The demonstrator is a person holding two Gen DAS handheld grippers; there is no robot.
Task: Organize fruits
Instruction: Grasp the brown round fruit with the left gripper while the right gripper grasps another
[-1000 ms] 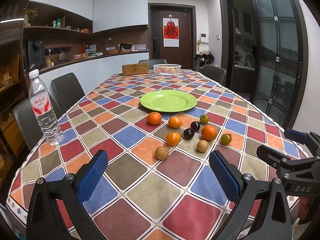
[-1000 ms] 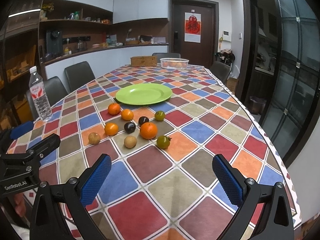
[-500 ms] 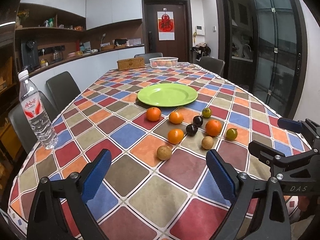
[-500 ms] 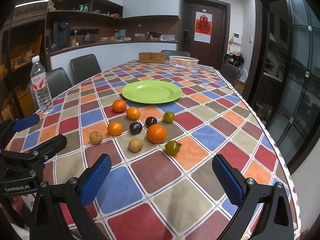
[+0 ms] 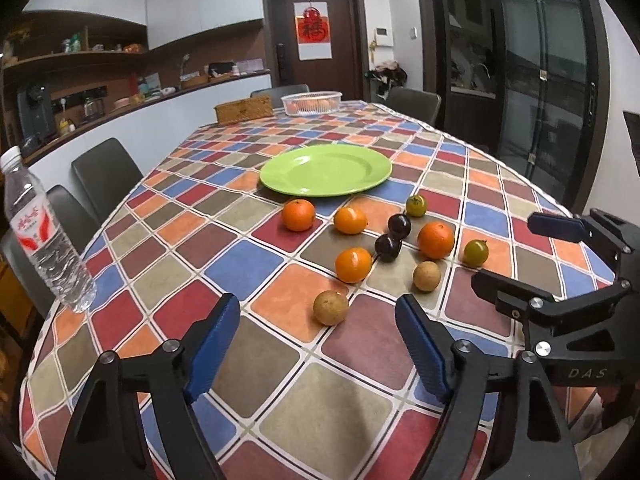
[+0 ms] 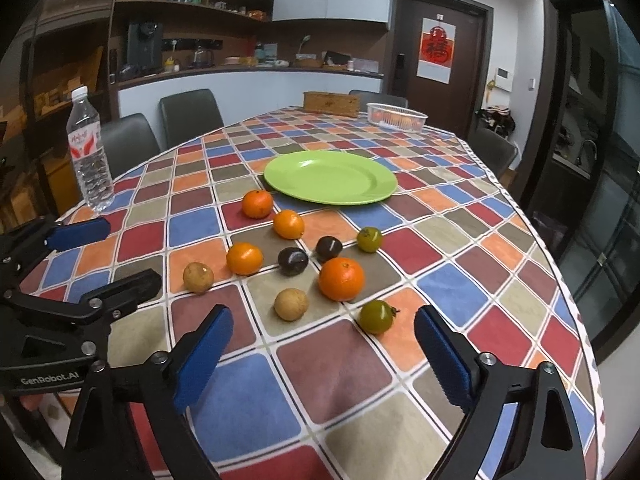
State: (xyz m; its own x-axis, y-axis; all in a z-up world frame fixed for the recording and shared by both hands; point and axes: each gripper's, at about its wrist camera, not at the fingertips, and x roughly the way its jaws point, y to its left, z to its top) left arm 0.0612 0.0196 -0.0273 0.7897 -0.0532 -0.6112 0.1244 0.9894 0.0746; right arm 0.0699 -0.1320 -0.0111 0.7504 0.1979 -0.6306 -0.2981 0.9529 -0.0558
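An empty green plate (image 5: 326, 169) (image 6: 331, 176) lies mid-table. In front of it lie loose fruits: several oranges, the largest (image 5: 436, 240) (image 6: 341, 278), two dark plums (image 5: 388, 247) (image 6: 293, 261), two green tomatoes (image 5: 475, 252) (image 6: 376, 316) and two brown round fruits (image 5: 330, 307) (image 6: 291, 304). My left gripper (image 5: 318, 340) is open and empty, just short of the nearest brown fruit. My right gripper (image 6: 322, 356) is open and empty, near the front green tomato. Each gripper shows at the edge of the other's view.
A water bottle (image 5: 40, 232) (image 6: 89, 148) stands at the table's left edge. A clear basket of fruit (image 5: 311, 102) (image 6: 396, 117) and a wicker box (image 5: 243, 109) (image 6: 331, 103) sit at the far end. Grey chairs (image 5: 106, 176) line the sides.
Both grippers have moved forward and lower toward the fruit cluster; the fruits look larger and closer. Both stay open. No fruit has moved.
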